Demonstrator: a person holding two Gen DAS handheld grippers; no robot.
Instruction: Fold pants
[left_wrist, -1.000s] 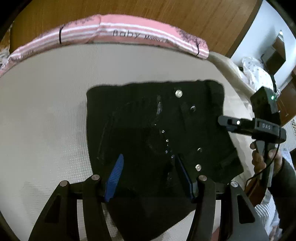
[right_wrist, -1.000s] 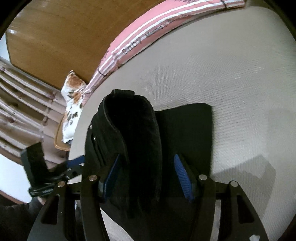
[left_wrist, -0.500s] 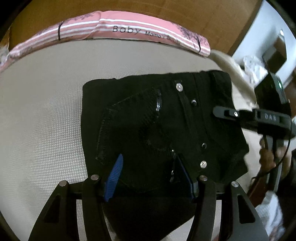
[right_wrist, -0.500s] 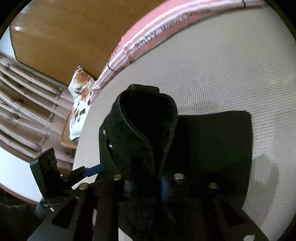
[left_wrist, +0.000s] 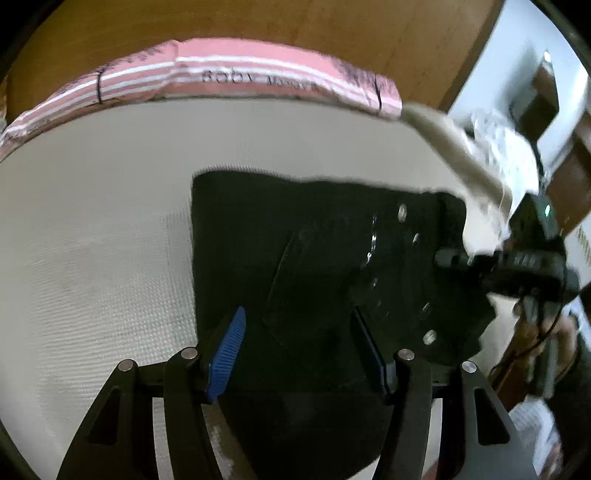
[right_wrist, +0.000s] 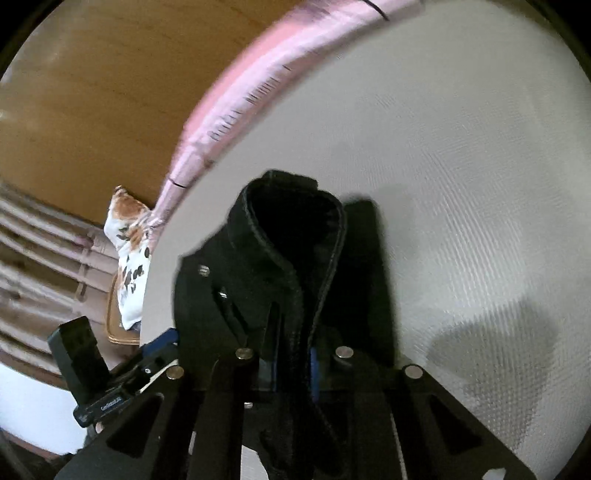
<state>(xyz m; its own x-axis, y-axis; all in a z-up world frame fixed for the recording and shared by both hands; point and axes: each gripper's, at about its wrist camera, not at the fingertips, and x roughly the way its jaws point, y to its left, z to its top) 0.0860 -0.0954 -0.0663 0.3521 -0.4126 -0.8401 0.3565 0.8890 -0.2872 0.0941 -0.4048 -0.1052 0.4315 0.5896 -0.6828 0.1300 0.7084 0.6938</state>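
Pinching the waistband of the black pants (right_wrist: 291, 258) on the bed (right_wrist: 461, 166), the right tool (right_wrist: 293, 363) is easing its squeeze. Left tool (left_wrist: 299, 350) stays spread over the cloth. Lift slowly, keep edges lined up.

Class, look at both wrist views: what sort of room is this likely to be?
Probably a bedroom: black pants lie on a pale mattress, with a pink striped bolster against a wooden headboard.
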